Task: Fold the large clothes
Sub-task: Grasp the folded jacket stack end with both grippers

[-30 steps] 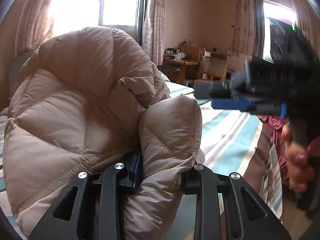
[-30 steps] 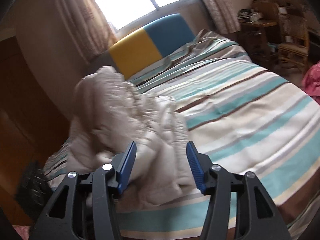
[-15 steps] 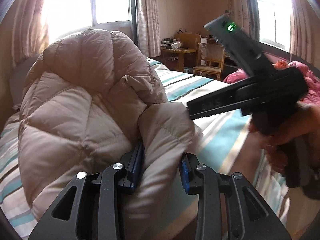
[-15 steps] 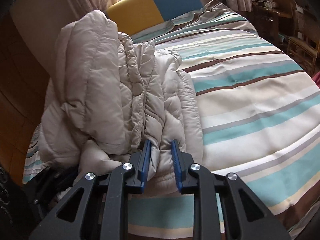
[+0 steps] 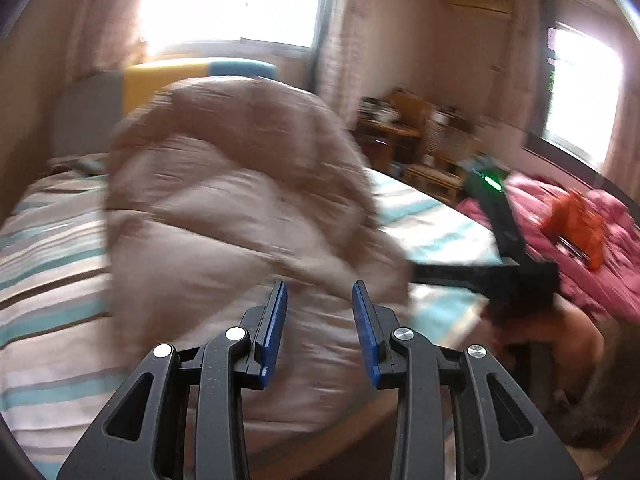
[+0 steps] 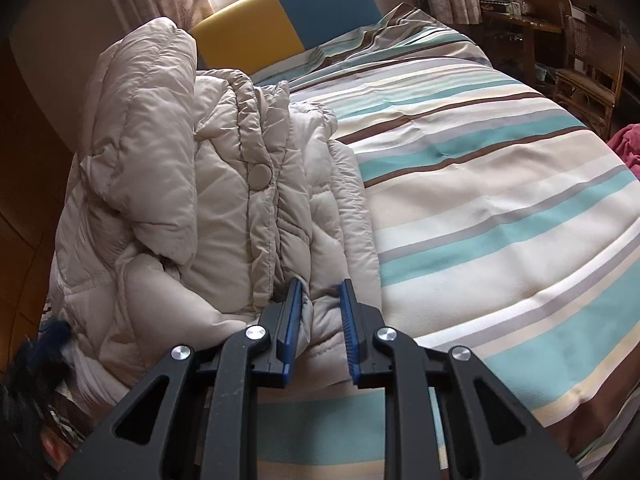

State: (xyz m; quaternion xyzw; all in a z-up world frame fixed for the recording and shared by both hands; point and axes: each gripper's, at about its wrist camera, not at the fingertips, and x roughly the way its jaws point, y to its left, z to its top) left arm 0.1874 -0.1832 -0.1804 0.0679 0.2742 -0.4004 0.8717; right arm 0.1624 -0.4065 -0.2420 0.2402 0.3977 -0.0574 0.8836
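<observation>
Since the right gripper (image 6: 319,326) has its blue pads clamped on a fold at the near hem, w/ jaws having just been closing and fabric pinched between them, the beige quilted puffer jacket (image 6: 208,184) is anchored on that side. From that grip outward, the jacket is seen bunched in a tall heap running away from the claw toward the yellow-and-blue headboard (image 6: 280,12), i.e. long axis approx. along the gripper's line of sight, at the left edge of the striped brown, teal and cream bedspread (image 6: 500,200). Bare bedspread lies to the right of the heap.

The left gripper (image 5: 318,330) is shown narrow but apart, pads not pressing on cloth; the jacket (image 5: 240,220) sits just ahead of and behind its fingers, blurred. Whether fabric brushes the pads can't be told. The right gripper (image 5: 492,268) is seen right of the heap.

Judged: the next move turns on drawing the hem rightward onto bare bedspread, the right hand being nearer.
</observation>
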